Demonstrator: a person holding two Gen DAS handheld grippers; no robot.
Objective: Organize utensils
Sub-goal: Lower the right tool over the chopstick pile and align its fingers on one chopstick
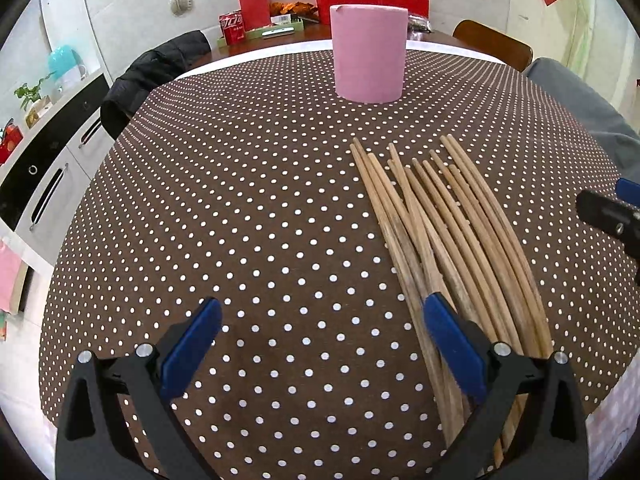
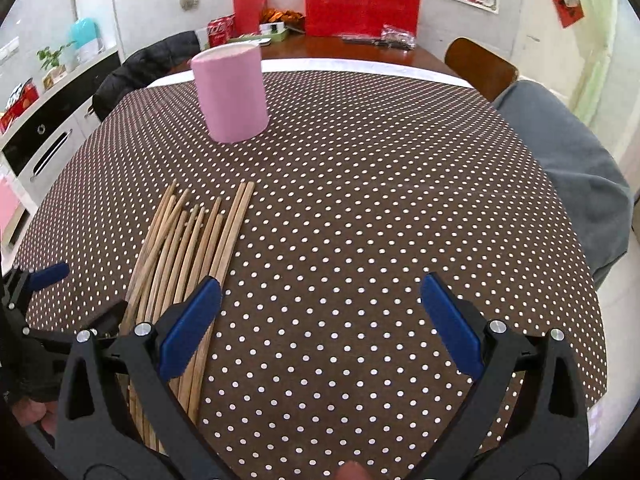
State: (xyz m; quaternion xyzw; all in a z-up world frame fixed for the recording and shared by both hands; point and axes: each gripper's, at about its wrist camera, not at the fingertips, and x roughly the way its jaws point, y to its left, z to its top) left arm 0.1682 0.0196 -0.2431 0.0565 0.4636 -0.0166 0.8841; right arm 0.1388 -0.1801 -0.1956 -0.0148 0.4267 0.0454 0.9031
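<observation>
Left wrist view: left claw (image 1: 322,318) spread wide, empty, beside wooden chopsticks (image 1: 440,216) lying on the dotted tabletop (image 1: 240,200). Right claw (image 2: 320,300) likewise wide, empty. Pink holder (image 1: 369,54) upright beyond, seemingly empty.

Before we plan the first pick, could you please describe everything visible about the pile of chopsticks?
The chopsticks are plain light-brown sticks, wood or bamboo by their look, roughly a dozen or more. They lie flat in a loose fan on the dotted tablecloth, a few crossing, ends pointing toward the pink cup but apart from it. Neither gripper holds any.
</observation>
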